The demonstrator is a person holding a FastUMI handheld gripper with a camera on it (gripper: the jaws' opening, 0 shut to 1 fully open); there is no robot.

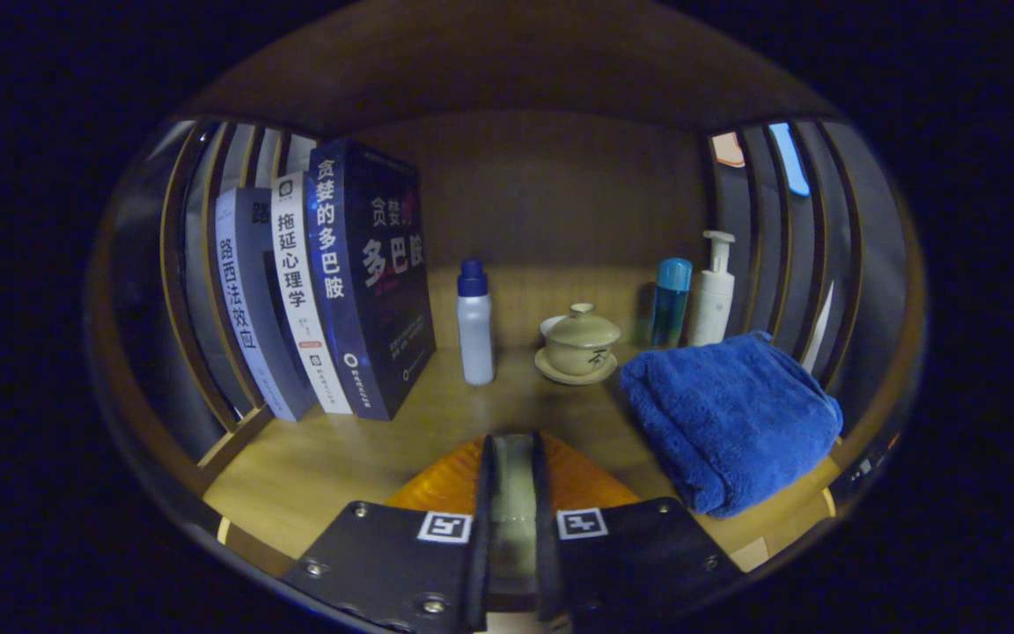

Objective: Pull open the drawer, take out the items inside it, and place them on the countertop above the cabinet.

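Wooden countertop [331,458] is stretching ahead beneath a wooden back wall, with slatted sides standing at either flank. Low at 6 o'clock, the gripper [513,493] is holding its two fingers close together, leaving only a narrow gap, and they are pinching an orange item [445,482] whose thin pale edge is standing upright in that gap. Orange surface is fanning out to 9 and 3 o'clock of the fingers, but the fingers and their mounts are covering its near part, so what kind of thing it is stays hard to make out, and whether it is resting on the wood or hanging above it cannot be told.

Beyond the fingers at 12 o'clock, a lidded cup on a saucer [579,344] is sitting, with a small blue-capped bottle [475,324] just at 11 o'clock. Three upright books [331,282] are leaning at 10 o'clock. A folded blue towel [730,418] is lying at 2 o'clock, its far side hiding the bases of a blue tube [672,301] and a white pump bottle [714,291] behind it.
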